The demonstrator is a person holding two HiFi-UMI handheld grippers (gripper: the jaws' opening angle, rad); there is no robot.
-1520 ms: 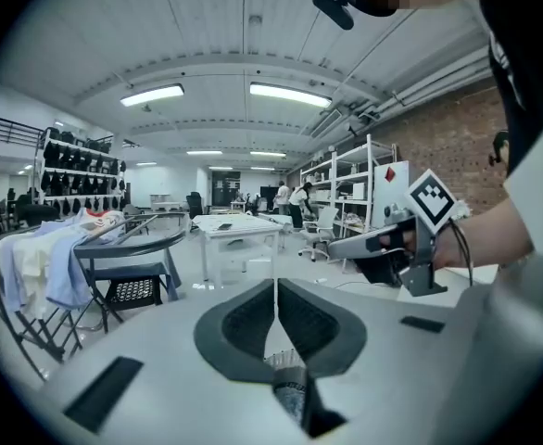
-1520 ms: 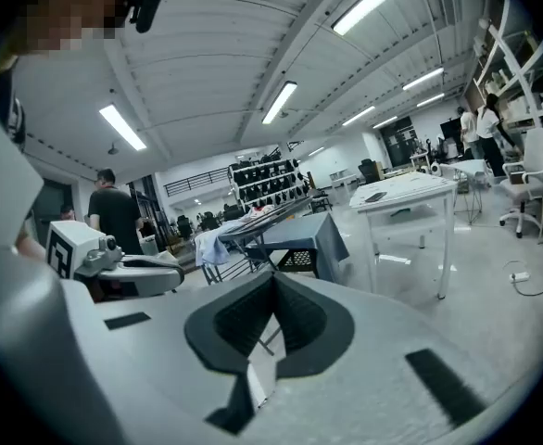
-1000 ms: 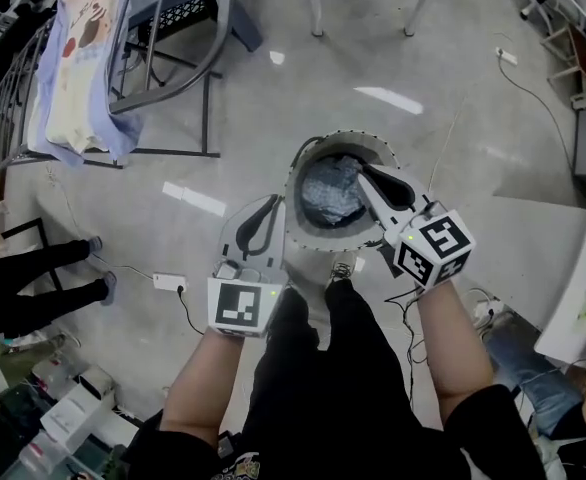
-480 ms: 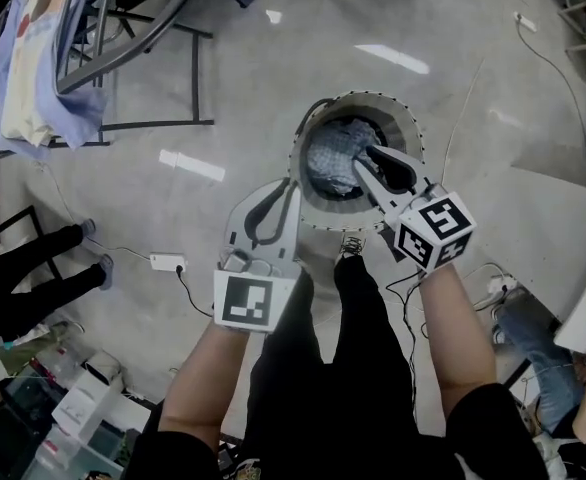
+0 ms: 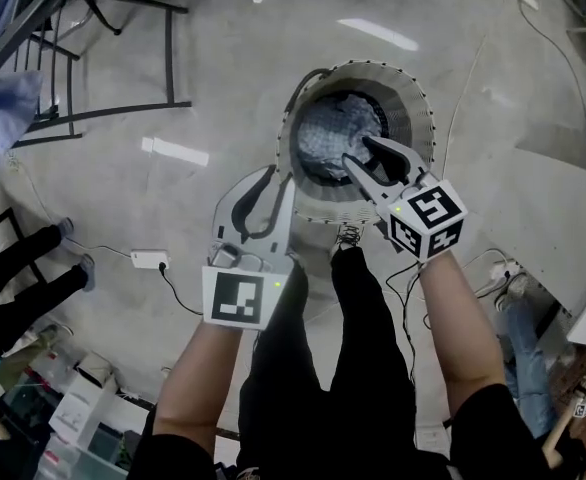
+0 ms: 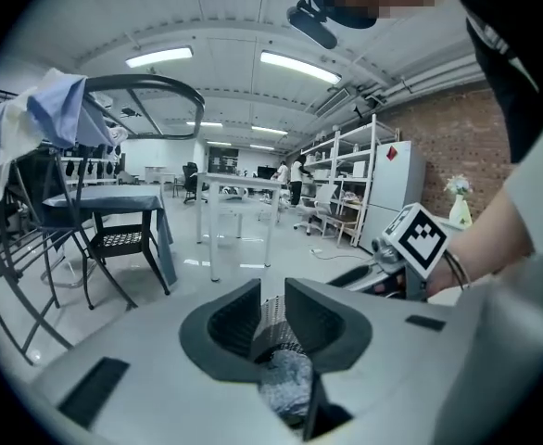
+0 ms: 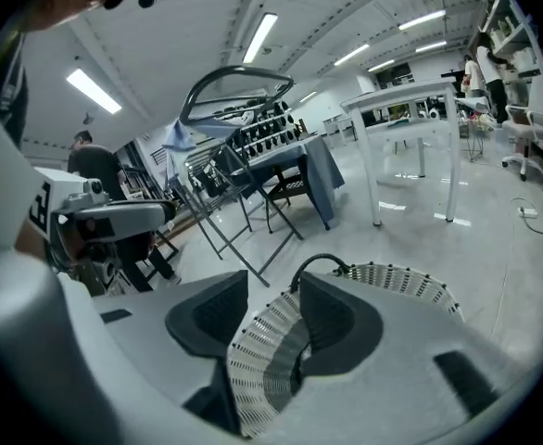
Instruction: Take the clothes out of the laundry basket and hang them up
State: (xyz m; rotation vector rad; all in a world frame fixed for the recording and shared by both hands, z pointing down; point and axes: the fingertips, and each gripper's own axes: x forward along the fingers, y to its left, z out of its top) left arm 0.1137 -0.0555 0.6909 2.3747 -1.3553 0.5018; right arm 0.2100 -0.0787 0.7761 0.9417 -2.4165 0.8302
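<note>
Basket point(image 5: 419, 118), clothes point(image 5: 333, 133) inside — rack point(image 5: 103, 116), power strip point(image 5: 148, 259) nearby

No words, brands or numbers can be read anywhere; the only printed signs are black-and-white square code patterns; one sits on the left gripper's point(image 5: 278, 186) cube point(image 5: 239, 299) at seven o'clock in the head view; another on the right gripper's point(image 5: 358, 151) cube point(image 5: 428, 216) at three o'clock.

Left tongs point(image 5: 276, 175) and right tongs point(image 5: 359, 151) angled down, jaws just opening, nothing gripped
</note>
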